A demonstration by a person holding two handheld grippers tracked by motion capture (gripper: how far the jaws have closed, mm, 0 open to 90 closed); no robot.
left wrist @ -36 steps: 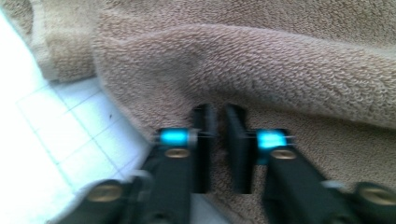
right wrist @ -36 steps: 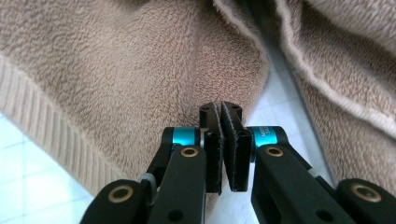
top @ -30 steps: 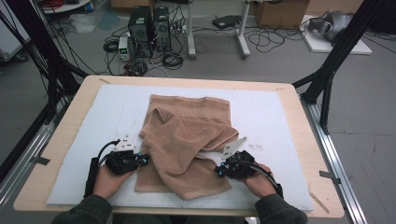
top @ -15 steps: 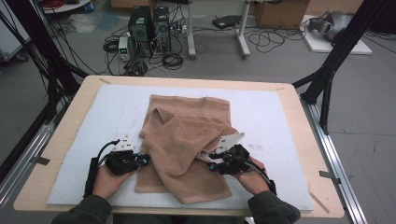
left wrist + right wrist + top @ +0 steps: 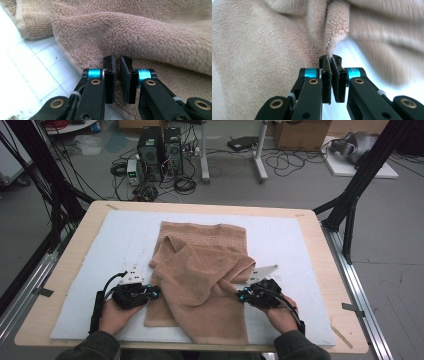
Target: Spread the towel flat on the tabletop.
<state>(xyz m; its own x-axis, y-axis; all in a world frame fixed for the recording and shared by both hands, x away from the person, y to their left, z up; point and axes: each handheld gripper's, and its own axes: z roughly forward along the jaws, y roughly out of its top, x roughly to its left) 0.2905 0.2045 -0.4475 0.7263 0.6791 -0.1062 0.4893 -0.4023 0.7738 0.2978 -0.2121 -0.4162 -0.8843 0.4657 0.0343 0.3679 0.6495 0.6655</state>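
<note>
A tan towel (image 5: 202, 275) lies rumpled on the white mat (image 5: 295, 245) that covers the desk (image 5: 322, 250), its far edge flat with a woven key border, its near part bunched into thick folds that cross over each other. The left gripper (image 5: 150, 292) sits at the towel's left edge, low on the mat, held by the left hand (image 5: 116, 312). In the left gripper view its jaws stand almost together with a thin slit between the pads (image 5: 109, 77), tips right at a fold of towel (image 5: 140, 37); whether they pinch any cloth there I cannot tell. The right gripper (image 5: 243, 296) is at the towel's right edge, held by the right hand (image 5: 281, 312). Its jaws have just been closing, and in the right gripper view they are pressed together on a thin ridge of towel (image 5: 332, 32) that rises from between the tips (image 5: 331, 65). From that pinch the cloth fans out to both sides, with a strip of mat showing just right of the ridge. Beyond the desk's far edge, computer towers (image 5: 160, 145) stand on the floor among cables.
</note>
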